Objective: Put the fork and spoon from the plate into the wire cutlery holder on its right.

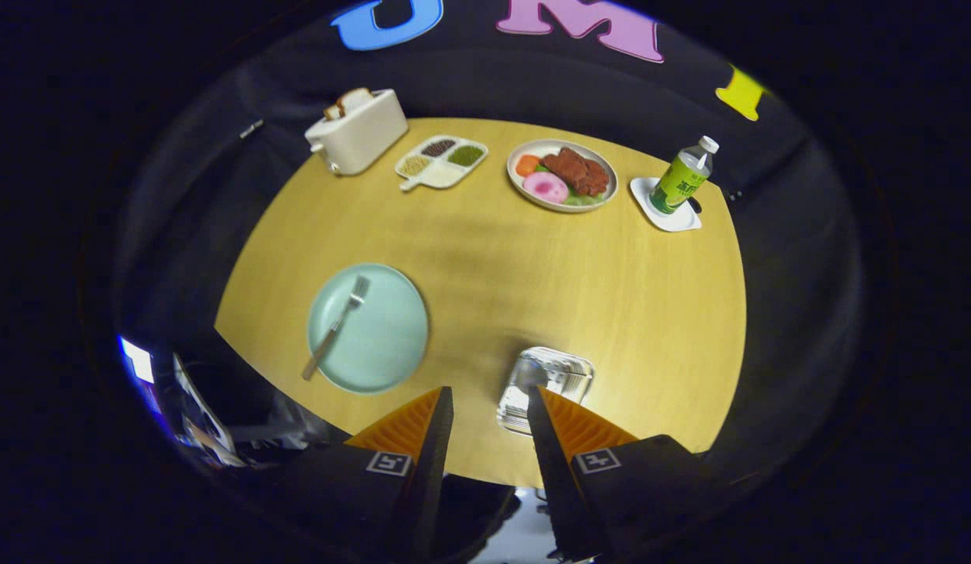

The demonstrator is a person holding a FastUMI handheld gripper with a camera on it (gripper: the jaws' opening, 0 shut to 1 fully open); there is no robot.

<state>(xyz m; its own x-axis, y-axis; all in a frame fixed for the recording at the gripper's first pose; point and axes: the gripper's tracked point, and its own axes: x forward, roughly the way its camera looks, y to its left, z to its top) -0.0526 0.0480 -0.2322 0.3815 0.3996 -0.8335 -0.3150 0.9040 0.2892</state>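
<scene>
Yellow wood forms the round table [485,266], backed by black cloth. On it, the pale green plate [368,327] sits at ten o'clock from the gripper [489,403], with the fork [334,327] lying across it. A wire cutlery holder [546,388] stands just ahead of the right finger, something rounded and shiny showing in it. Both fingers are spread apart, gripping nothing. Farther off sit a toaster [359,130], divided dish [442,162], food plate [562,175] and bottle [684,177].
</scene>
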